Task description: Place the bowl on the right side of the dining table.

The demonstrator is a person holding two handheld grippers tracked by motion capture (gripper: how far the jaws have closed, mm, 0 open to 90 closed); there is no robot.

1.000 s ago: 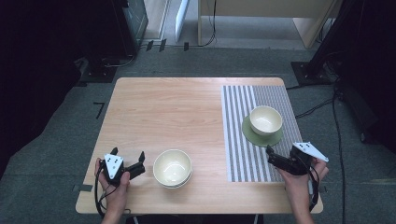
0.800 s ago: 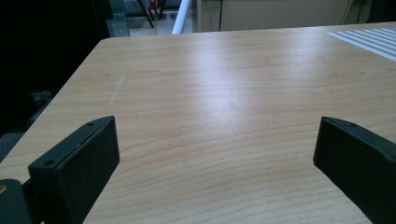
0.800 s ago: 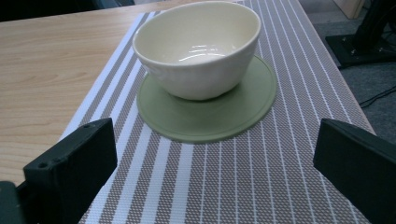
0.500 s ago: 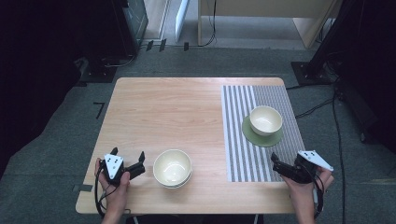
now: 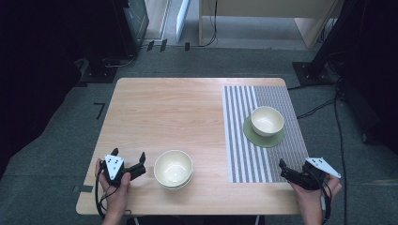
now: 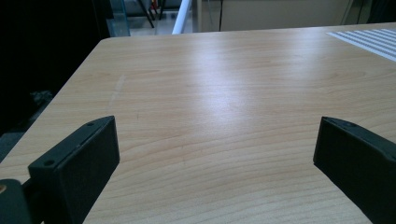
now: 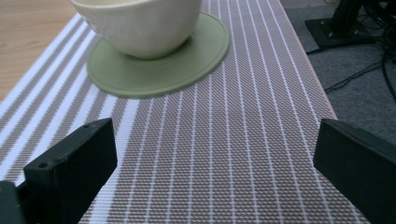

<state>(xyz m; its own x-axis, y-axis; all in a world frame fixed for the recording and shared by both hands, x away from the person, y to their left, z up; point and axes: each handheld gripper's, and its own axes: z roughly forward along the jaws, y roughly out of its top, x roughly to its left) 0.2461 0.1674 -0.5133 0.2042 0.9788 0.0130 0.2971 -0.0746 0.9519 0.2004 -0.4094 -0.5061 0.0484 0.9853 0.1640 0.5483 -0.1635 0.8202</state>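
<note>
A cream bowl sits on a green saucer on the striped placemat at the right. In the right gripper view, that bowl and its saucer lie just ahead. My right gripper rests open at the mat's near right corner, nothing between its jaws. A second cream bowl, apparently stacked on another, stands near the front edge. Just left of it, my left gripper is open over bare wood.
The wooden table is bare across its middle and far left. Its near edge runs just under both hands. Dark floor, cables and furniture legs surround the table.
My right gripper has drawn back from the bowl on the saucer toward the near right corner. The left gripper and both bowls have stayed put.
</note>
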